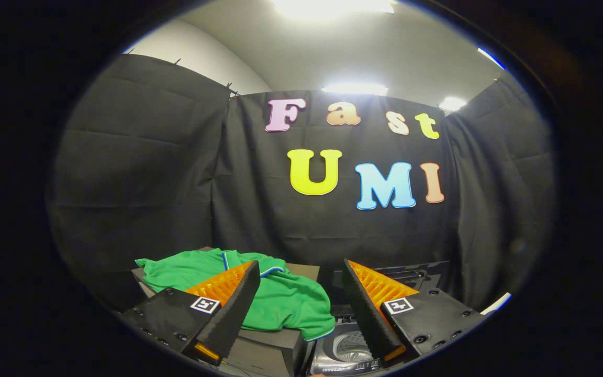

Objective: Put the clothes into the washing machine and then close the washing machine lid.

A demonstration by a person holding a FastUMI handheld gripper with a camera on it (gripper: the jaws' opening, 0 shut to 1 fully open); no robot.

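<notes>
A green shirt [275, 298] with a blue-edged collar lies spread over a dark box-like stand [270, 348], just ahead of my left finger [228, 309], which partly covers it. My gripper [299, 266] is open with nothing between its fingers. Low between the fingers, beside the stand on its right, I see the washing machine [346, 353] from above, its round drum opening showing. A dark panel [411, 275], which may be the machine's raised lid, stands beyond my right finger [372, 309].
Black cloth walls close in the booth at the back and on both sides. The stand's right edge sits close against the washing machine. Ceiling lights glare overhead.
</notes>
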